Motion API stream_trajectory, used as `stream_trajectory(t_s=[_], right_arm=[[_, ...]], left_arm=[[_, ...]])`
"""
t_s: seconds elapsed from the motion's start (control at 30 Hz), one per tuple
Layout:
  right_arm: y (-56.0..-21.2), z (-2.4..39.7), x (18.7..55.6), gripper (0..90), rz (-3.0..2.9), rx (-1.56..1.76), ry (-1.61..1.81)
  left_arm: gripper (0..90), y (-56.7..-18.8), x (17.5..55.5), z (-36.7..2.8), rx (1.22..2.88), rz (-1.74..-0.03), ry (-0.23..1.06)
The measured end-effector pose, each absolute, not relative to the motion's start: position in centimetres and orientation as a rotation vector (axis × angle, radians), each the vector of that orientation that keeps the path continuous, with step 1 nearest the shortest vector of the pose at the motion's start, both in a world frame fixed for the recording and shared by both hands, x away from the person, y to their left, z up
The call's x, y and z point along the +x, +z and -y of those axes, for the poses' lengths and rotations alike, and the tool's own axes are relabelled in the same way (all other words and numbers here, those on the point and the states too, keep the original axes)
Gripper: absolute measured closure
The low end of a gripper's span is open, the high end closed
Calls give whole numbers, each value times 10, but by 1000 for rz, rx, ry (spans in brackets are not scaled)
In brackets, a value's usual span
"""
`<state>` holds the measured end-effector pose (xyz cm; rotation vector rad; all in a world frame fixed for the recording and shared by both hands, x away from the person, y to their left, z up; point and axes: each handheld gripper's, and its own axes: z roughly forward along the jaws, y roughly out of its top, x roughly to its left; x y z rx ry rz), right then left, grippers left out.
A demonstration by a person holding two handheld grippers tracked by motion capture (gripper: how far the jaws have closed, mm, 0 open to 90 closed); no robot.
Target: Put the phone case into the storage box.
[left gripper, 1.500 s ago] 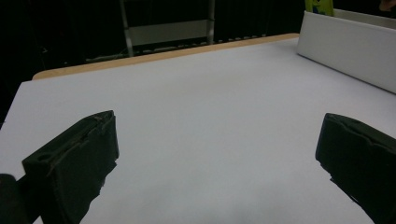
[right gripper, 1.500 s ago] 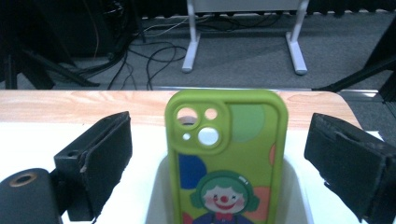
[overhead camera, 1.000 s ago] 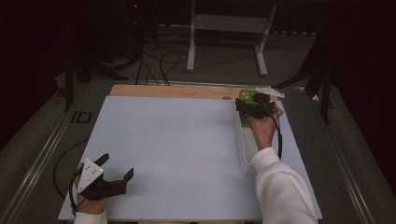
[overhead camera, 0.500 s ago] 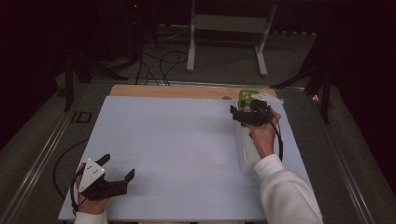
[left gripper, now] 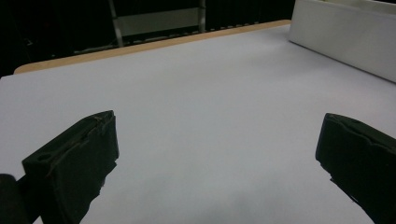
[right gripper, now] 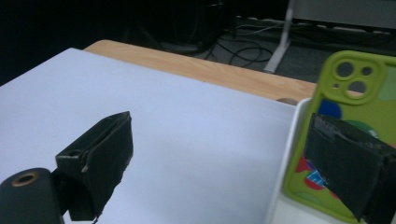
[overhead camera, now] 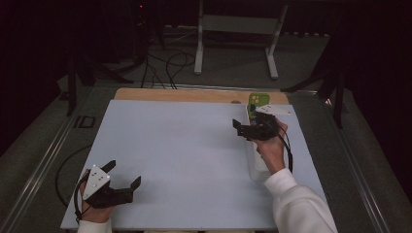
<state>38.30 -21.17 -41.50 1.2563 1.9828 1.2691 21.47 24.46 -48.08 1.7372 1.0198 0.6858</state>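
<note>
Left gripper (left gripper: 217,158) (jaws wide apart) over white table (left gripper: 196,93).

The green phone case (right gripper: 348,135) is cut off at three o'clock and partly hidden behind the right gripper (right gripper: 233,163).

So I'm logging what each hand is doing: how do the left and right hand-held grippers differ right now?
The left hand-held gripper sits at the near left corner of the white mat, over bare surface; the right hand-held gripper is at the far right, beside the green phone case in the white tray. One right jaw overlaps the case in the right gripper view. Both are open and empty.
</note>
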Motion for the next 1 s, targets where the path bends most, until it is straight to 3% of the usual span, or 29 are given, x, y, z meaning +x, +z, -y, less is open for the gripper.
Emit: stream_trajectory(t_s=[1.0], right_arm=[[-416, 204, 299, 80, -2048, 1102, 1360]], left_arm=[[0, -480, 216, -245, 1733, -1022, 684]])
